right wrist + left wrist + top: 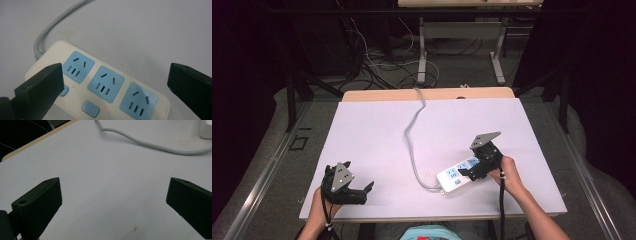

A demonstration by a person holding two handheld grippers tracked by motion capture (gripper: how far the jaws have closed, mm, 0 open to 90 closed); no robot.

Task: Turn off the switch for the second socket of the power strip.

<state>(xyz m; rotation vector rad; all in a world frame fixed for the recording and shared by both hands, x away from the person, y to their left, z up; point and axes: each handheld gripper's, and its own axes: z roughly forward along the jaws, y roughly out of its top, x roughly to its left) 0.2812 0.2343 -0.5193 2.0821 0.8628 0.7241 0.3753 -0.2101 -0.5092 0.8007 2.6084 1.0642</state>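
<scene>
grippers, two of them, one per hand, both black with a grey three-cornered plate on top. left gripper [362, 192] sits down around 7 o'clock on the table [372, 135], near the front edge, held by the left hand [319, 202]. its jaws are spread wide with nothing between them; in the left gripper view [113, 205] it's just bare white tabletop in the gap.

right gripper [467, 172] is over at about 4 o'clock, held by the right hand [507, 175], and it's hanging right over the one power strip [457, 175]. jaws wide apart here too, not gripping anything. in the right gripper view [115, 85] the strip lies between and below the two jaws, and i can't tell if either jaw touches it.

power strip [100, 90] is white with three blue socket panels in a row. each panel has a two-slot pair plus a three-slot set. i count two small blue buttons along its edge, one partly hidden behind a jaw, so there could be more. one tiny red light [104, 107] glows next to the middle button.

one grey cable [412, 135] leaves the strip's end and snakes up toward 12 o'clock, over the table's far edge. same cable [150, 145] crosses the top of the left gripper view.

beyond the table, a tangle of wires [377, 60] lies on the floor.
</scene>
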